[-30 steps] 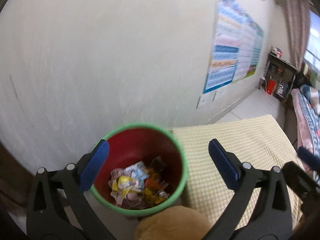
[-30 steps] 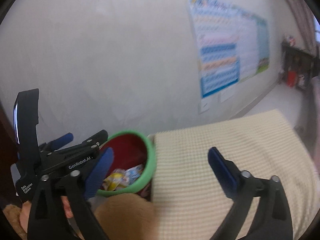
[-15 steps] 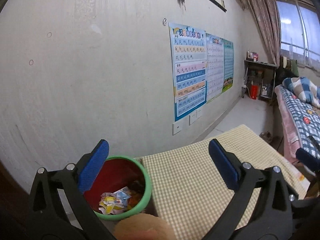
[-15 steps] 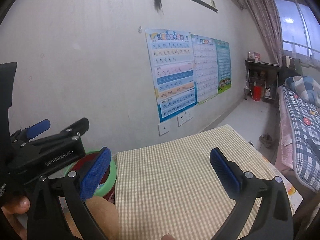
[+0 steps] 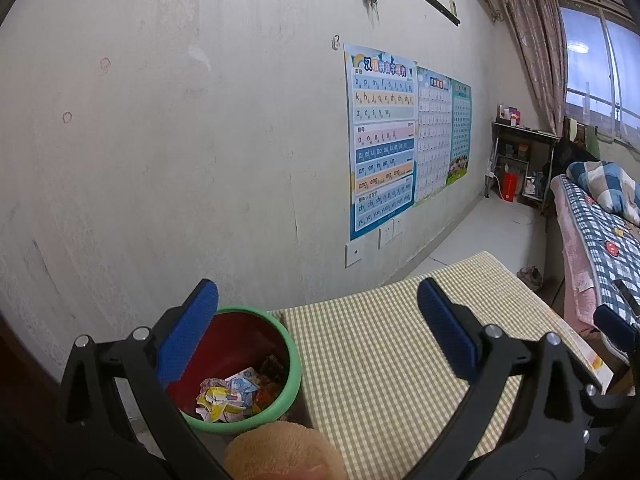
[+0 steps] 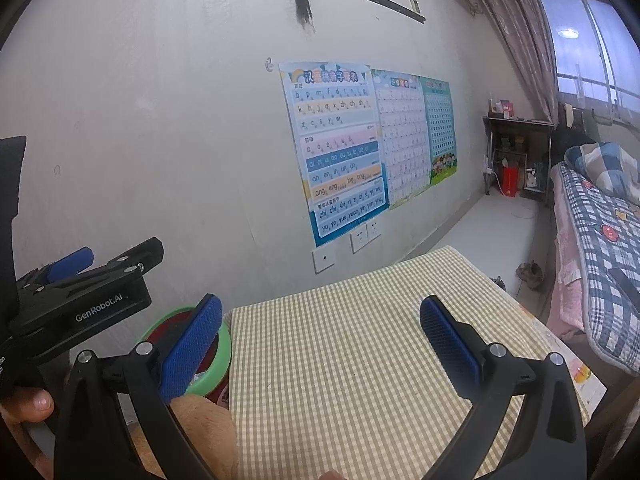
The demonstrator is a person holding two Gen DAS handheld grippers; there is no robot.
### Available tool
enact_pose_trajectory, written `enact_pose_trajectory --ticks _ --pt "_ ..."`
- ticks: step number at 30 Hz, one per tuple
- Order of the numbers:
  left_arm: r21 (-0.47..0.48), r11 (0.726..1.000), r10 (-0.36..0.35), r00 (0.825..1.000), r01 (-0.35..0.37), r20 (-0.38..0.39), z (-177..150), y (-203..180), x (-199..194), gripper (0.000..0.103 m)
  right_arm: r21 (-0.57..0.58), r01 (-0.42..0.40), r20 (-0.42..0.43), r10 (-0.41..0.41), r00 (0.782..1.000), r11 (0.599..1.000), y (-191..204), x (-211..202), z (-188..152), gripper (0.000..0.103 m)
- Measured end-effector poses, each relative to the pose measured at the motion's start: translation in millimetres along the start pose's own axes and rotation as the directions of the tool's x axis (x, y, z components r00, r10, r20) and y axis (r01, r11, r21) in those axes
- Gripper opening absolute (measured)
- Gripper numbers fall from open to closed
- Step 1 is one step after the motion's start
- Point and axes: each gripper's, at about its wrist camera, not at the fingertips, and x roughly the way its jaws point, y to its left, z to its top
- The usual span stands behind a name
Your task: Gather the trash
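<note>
A green-rimmed red trash bin (image 5: 294, 364) stands against the wall, left of a table with a yellow checked cloth (image 5: 384, 356). Crumpled wrappers (image 5: 228, 396) lie in its bottom. My left gripper (image 5: 318, 334) is open and empty, raised above the bin and the table's left end. My right gripper (image 6: 320, 340) is open and empty above the cloth (image 6: 340, 360). The bin (image 6: 222, 354) shows partly behind its left finger, and the left gripper's body (image 6: 80, 304) is at the left of that view.
A tan plush object (image 5: 280, 452) sits at the near edge beside the bin. Posters (image 5: 380, 140) and wall sockets (image 5: 390, 230) are on the wall. A bed with a checked quilt (image 5: 600, 232) is at the right; a dark shelf (image 5: 520, 160) stands in the far corner.
Both grippers have lifted and tilted up away from the bin, so the view now takes in the wall and room. Both stay open and empty.
</note>
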Motion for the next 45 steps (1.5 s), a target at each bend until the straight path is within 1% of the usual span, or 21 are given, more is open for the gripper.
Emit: enact_pose_trajectory --ticks 11,26,38,41,42,44,45 --pt "-0.02 1.0 -0.007 1.0 0.007 -0.025 -4 7 7 0.098 0.011 0.0 -0.026 0.001 1.0 1.0 -1 7 -2 0.096" --pt "-0.016 1.0 0.001 0.999 -0.001 -0.053 -10 10 17 0.098 0.025 0.008 -0.061 -0.006 0.998 1.0 -4 19 -9 0.096" --pt "-0.01 1.0 0.0 0.996 -0.001 -0.085 -18 9 28 0.098 0.048 0.022 -0.106 -0.017 0.994 0.999 -9 38 -18 0.096" --pt "-0.004 1.0 -0.008 0.994 0.007 -0.106 -22 9 35 0.098 0.045 0.06 -0.14 -0.053 0.989 0.997 -16 54 -27 0.096" --pt "0.001 1.0 -0.007 0.992 0.007 -0.124 -25 9 39 0.098 0.04 0.087 -0.16 -0.08 0.984 0.995 -22 64 -34 0.096" --pt "-0.004 1.0 -0.009 0.986 0.008 -0.166 -30 11 48 0.098 0.025 0.168 -0.209 -0.159 0.965 0.986 -42 91 -51 0.096" --pt "-0.014 1.0 -0.02 0.981 0.018 -0.191 -34 13 52 0.098 0.017 0.226 -0.247 -0.215 0.945 0.974 -56 108 -63 0.096"
